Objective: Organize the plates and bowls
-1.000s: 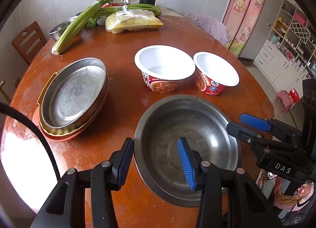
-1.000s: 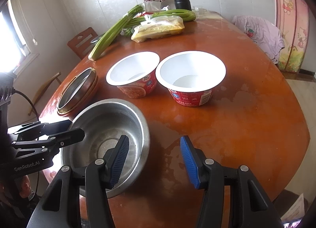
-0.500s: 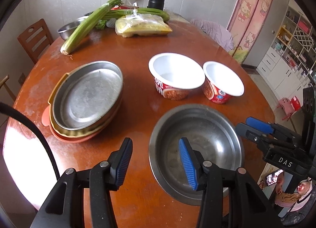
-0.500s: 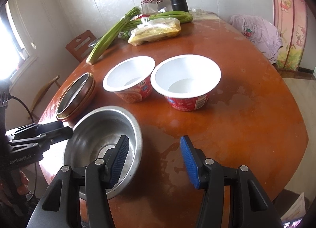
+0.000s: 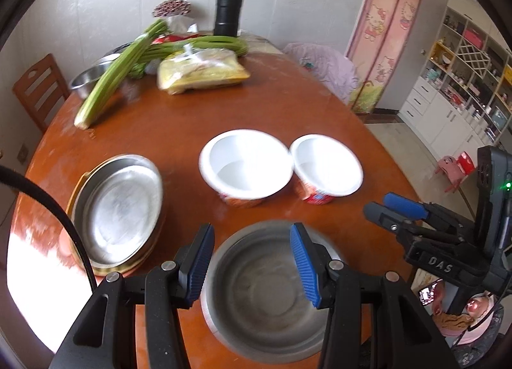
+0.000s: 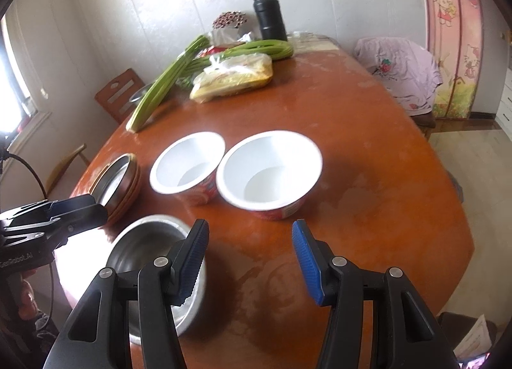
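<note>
Nearest: left gripper [image 5: 251,262], jaws partly apart, nothing between the pads; it hangs over the steel bowl [image 5: 265,302] at the near edge of the table [image 5: 288,106], not touching it. Right gripper [image 6: 249,262], jaws likewise partly apart and empty, over bare tabletop just right of the same bowl.

Middle left: stack of plates [image 5: 118,209], a steel dish on top, with yellow and orange rims showing beneath.

Middle centre: two white paper bowls, the left paper bowl [image 5: 244,166] and the right paper bowl [image 5: 328,166], side by side, rims close or touching; which, the blur leaves unsettled.

Far: celery stalks [image 5: 118,71], bagged food [image 5: 201,71], black flask [image 5: 228,12], a second steel bowl [image 5: 88,78] partly behind the celery.

Step in hand, as judged: plates look gathered; bowls are not yet nested, and no grip is on anything. The next move likely calls for closing on a bowl's rim, one pad inside, one outside, then lifting it clear.

Hard to make out: both views are motion-blurred; the near rim of the steel bowl is cut off by gripper frames; the count of plates in the stack is uncertain.
</note>
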The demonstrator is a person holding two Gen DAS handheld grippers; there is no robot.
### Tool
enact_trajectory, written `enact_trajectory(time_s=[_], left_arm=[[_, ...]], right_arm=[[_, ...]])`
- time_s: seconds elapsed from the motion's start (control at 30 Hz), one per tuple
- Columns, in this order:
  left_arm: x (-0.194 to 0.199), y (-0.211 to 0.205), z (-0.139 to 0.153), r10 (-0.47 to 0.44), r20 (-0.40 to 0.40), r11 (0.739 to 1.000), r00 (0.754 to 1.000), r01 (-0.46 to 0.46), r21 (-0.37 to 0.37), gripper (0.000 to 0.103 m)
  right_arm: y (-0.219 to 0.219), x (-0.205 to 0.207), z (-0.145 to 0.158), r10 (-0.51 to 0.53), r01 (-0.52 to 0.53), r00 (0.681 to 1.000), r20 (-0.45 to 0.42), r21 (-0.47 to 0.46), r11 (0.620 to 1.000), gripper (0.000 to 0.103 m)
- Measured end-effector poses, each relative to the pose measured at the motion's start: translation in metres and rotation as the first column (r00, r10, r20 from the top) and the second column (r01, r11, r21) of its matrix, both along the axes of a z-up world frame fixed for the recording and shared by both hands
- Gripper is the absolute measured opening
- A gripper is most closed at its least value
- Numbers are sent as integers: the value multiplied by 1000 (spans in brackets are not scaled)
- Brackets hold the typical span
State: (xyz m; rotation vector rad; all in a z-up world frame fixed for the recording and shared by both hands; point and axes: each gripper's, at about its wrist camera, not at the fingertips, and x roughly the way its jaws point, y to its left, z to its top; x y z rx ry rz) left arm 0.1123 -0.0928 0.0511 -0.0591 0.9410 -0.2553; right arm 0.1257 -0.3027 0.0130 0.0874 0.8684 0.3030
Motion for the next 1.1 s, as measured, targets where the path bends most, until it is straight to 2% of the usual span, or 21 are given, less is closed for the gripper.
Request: enact_trajectory(time_s=[0.17, 0.5, 0.63, 1.1], left_arm=[[21, -30, 5, -57, -14, 998, 998, 56, -38, 49], [54, -68, -17, -117, -123, 990, 985, 106, -92, 49], [63, -74, -22, -109, -142, 991, 984, 97, -91, 49], [92, -73, -45, -74, -223, 984, 972, 35, -172, 49]], right_arm=[[-18, 5, 8, -43, 43, 999, 23, -12, 999, 56], [-41, 24, 8, -79, 80, 997, 15, -41, 996, 56], [-44, 37, 4, -77, 77, 997, -2, -51, 996, 56], [-37, 83, -22, -35, 29, 998, -55, -108, 994, 56]])
